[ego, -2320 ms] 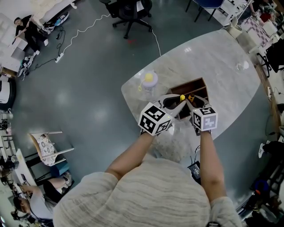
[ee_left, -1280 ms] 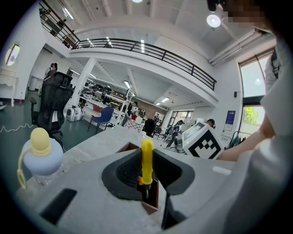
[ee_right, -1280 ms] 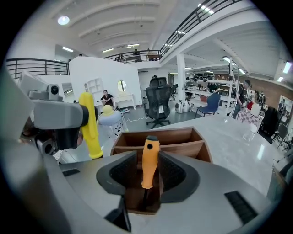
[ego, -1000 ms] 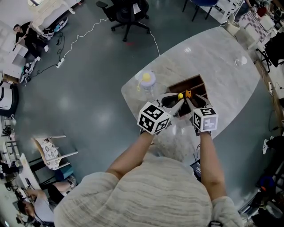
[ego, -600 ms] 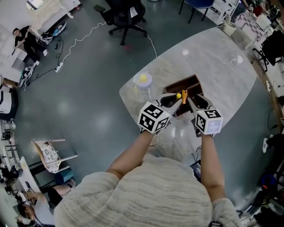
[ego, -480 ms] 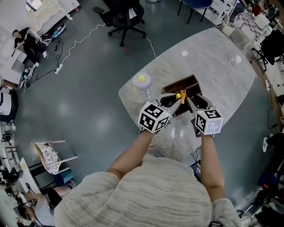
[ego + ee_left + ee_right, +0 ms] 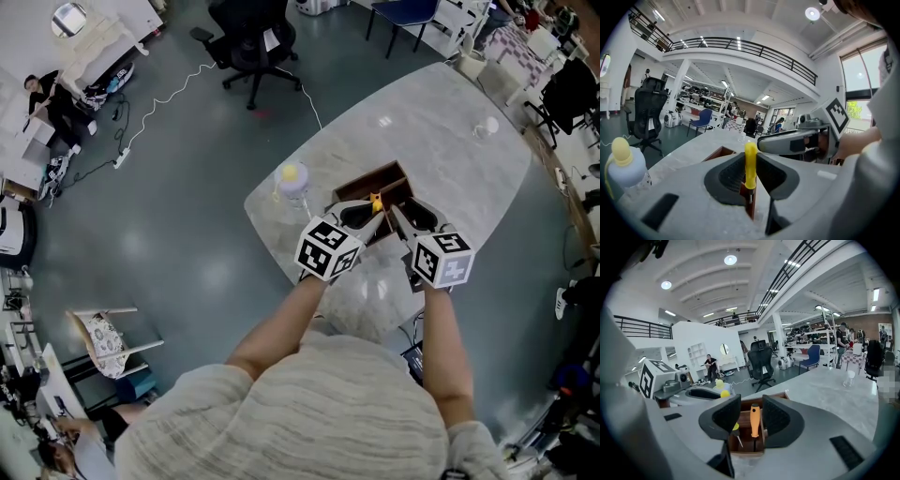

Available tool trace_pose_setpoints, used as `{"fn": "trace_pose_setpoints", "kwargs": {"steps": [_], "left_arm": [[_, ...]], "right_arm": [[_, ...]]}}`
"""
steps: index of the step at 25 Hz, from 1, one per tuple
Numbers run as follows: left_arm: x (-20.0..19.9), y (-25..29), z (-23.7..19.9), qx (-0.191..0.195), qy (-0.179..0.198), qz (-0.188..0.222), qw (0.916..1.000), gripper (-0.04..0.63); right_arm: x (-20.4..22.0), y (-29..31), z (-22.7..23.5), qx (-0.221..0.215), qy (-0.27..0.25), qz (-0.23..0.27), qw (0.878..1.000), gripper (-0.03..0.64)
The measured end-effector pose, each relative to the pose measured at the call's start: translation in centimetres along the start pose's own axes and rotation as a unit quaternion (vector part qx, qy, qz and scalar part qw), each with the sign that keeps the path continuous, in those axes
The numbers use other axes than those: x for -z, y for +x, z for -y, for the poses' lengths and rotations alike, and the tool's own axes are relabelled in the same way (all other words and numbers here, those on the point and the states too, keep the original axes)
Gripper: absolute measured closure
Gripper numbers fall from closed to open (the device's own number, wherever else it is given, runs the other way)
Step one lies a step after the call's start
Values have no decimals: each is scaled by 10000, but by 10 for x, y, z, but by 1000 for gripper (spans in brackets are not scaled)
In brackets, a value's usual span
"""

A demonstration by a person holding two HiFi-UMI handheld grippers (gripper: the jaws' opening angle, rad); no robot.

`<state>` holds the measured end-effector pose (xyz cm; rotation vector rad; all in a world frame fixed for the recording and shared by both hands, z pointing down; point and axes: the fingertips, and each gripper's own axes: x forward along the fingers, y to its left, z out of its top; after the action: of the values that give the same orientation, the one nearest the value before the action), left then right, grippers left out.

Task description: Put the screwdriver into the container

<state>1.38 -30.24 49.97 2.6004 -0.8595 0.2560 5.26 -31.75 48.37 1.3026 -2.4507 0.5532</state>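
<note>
Since 0.6 s ago the orange screwdriver [image 7: 754, 418] has gone from standing up between the 2 grippers to lying low inside the container [image 7: 377, 175], and the head view has drifted slightly. The right gripper [image 7: 401, 216] hangs at the container's near edge with its fingers apart. The orange handle shows in the gap between them, but it seems to rest in the box rather than in a grip, though whether it touches the right-hand finger is hard to tell. The left gripper [image 7: 361, 214] has its fingers closed on the yellow screwdriver [image 7: 750, 161], which is held upright, handle up and tip down, at the near wall of the container. The step in hand looks like the placing of this second screwdriver. The next move calls for lowering it past the wall into the box and then parting the fingers. The 2 grippers sit just beside each other, so the right one crowds the drop, and the orange screwdriver already fills part of the space. Elsewhere on the worktop [image 7: 441, 141], a bottle [image 7: 292, 178] with a yellow cap stands near the container on the left, and a small cup [image 7: 486, 127] sits well apart.
</note>
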Motion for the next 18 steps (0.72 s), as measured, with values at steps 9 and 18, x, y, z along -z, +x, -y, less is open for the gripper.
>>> {"fn": "trace_pose_setpoints", "kwargs": {"steps": [9,18], "left_arm": [[-5,22,12,35,5,26,10000,515],[-18,40,17,-97,-126,250,9996,515]], "right_arm": [[-3,-21,23,246,38,124,9996,488],[4,-40,41,371,126,108,9992,488]]}}
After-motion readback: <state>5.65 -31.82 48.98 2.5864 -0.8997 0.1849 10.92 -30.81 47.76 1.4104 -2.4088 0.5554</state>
